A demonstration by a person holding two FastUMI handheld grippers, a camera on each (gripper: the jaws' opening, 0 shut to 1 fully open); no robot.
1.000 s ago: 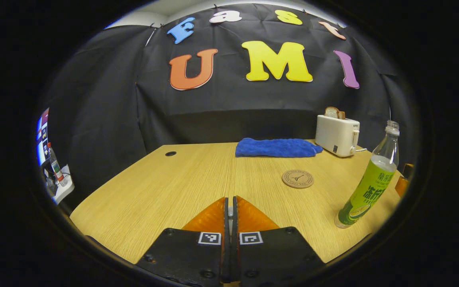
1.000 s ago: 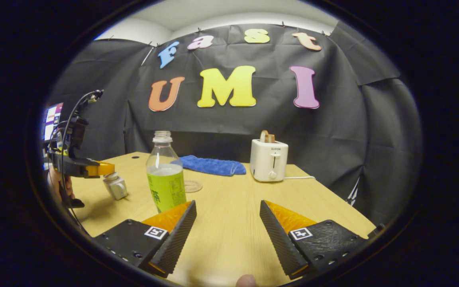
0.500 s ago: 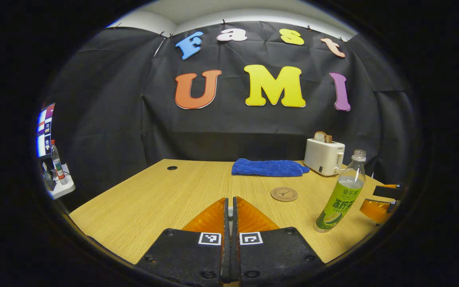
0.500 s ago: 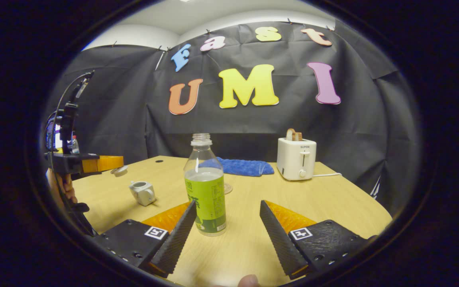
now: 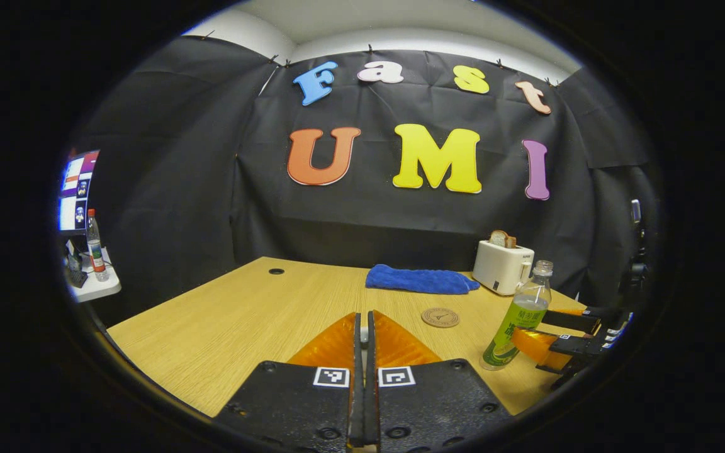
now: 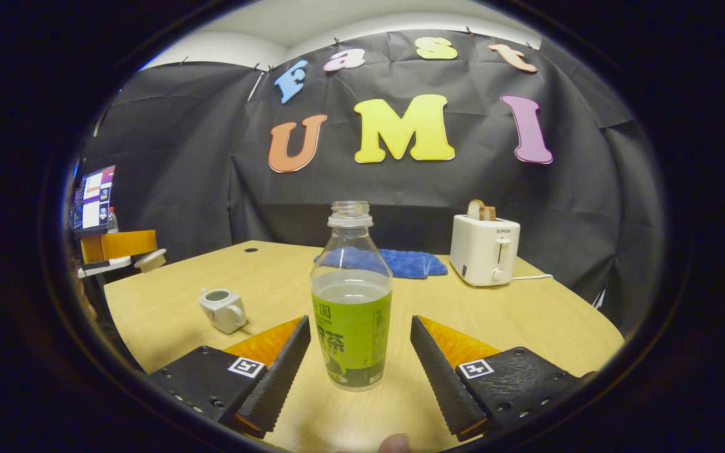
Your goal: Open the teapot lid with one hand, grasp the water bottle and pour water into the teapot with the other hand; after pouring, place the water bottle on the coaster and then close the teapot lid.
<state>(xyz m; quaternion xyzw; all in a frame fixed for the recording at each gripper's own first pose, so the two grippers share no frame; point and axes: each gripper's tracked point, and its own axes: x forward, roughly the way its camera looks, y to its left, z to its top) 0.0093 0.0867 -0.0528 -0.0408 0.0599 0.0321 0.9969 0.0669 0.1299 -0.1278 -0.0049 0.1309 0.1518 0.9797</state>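
Now, in the right gripper view, the right gripper (image 6: 356,362) stands wide open with the water bottle (image 6: 351,302) upright between its fingers, neither finger touching it yet. The bottle is uncapped and partly full. Left of this gripper and farther off, the teapot (image 6: 223,308) sits on the table (image 6: 526,321) with its mouth open. Beyond it, at the far left edge, we see the left gripper (image 6: 124,246) held up off the table with the teapot lid (image 6: 150,259) at its tip. In the left gripper view, that gripper's jaws look closed to a thin slit; we judge them clamped on the lid's knob, though the lid itself hides below the fingers. Ahead and to the right of it lies the coaster (image 5: 440,317), bare, just short of the blue towel (image 5: 421,280) and toaster (image 5: 501,267). Progress, as we judge it: lid off, done; bottle grasp about to happen. Left to do: close on the bottle, lift, pour into the teapot, set the bottle on the coaster, put the lid back.
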